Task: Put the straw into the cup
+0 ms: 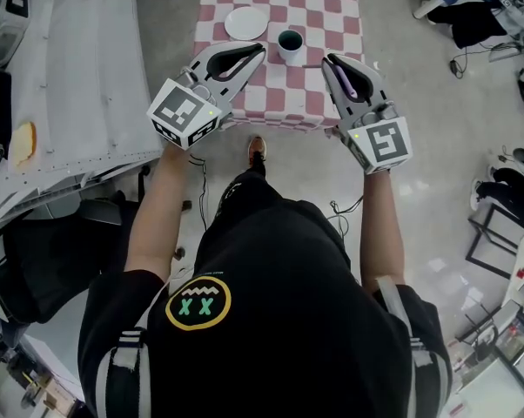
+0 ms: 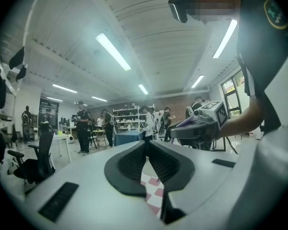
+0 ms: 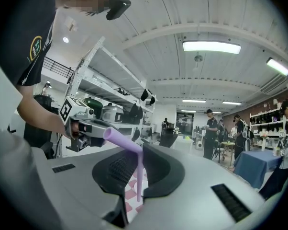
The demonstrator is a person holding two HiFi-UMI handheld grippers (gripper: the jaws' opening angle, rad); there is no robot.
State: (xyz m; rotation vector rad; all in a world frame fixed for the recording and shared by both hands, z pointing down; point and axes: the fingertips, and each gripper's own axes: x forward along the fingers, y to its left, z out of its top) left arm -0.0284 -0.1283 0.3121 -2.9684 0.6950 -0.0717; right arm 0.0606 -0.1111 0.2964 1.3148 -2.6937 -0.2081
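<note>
On the table with the pink-and-white checked cloth (image 1: pixel 319 11) stands a white cup (image 1: pixel 290 45) with a dark inside. My right gripper (image 1: pixel 330 59) hovers just right of the cup, over the table's near edge, shut on a purple bendy straw (image 1: pixel 345 78). In the right gripper view the straw (image 3: pixel 140 174) stands upright between the fingertips of that gripper (image 3: pixel 140 150), its bent top pointing left. My left gripper (image 1: pixel 261 50) is shut with nothing in it, just left of the cup; its jaws meet in the left gripper view (image 2: pixel 147 143).
A white plate (image 1: pixel 245 23) lies left of the cup. A long grey bench (image 1: pixel 88 77) runs along the left, a black chair (image 1: pixel 62 251) below it. Bags and cables lie on the floor at right. People and shelves (image 2: pixel 129 116) fill the room behind.
</note>
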